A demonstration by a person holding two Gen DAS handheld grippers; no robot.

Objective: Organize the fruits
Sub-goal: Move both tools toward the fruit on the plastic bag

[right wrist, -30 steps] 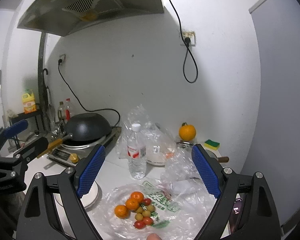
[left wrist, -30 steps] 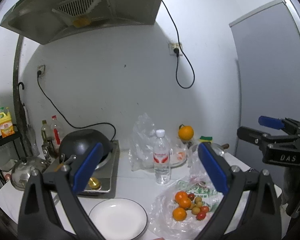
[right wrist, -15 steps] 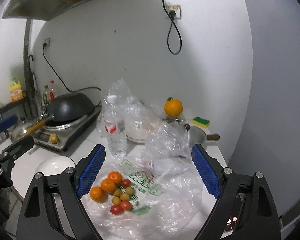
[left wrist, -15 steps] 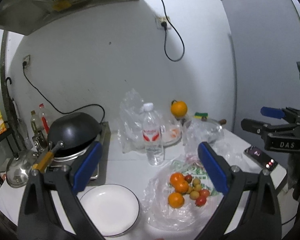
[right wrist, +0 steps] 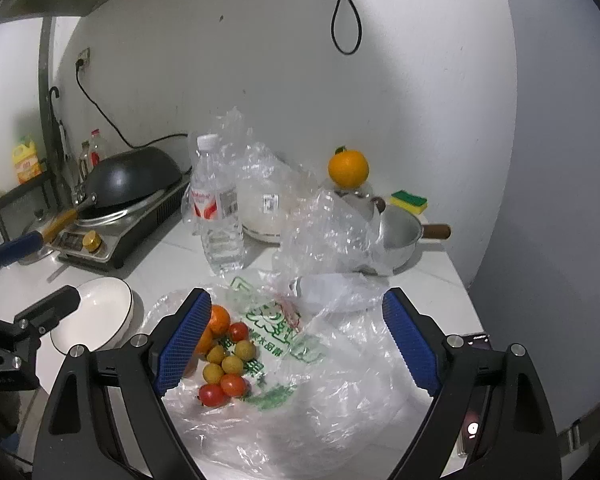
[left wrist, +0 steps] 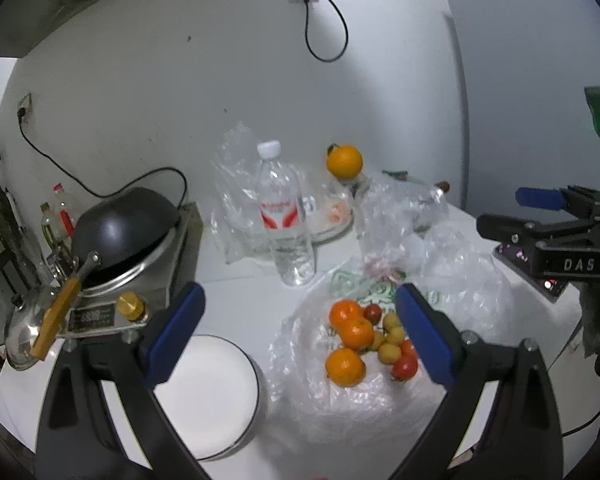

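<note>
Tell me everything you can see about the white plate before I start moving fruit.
The white plate is round, shallow and glossy, ceramic by the look, with a thin dark line along its rim. It looks empty and lies flat on the white counter, in front of the stove and left of the plastic bag that holds the fruit. In the left wrist view a finger of the left tongs hides part of it.

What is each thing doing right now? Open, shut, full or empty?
Left gripper: open, holding nothing.
Right gripper: open, holding nothing.
White plate: empty.
Plastic bag: spread flat, fruit lying on it.
Water bottle: upright, capped.
Wok: upside down on the cooker.
</note>
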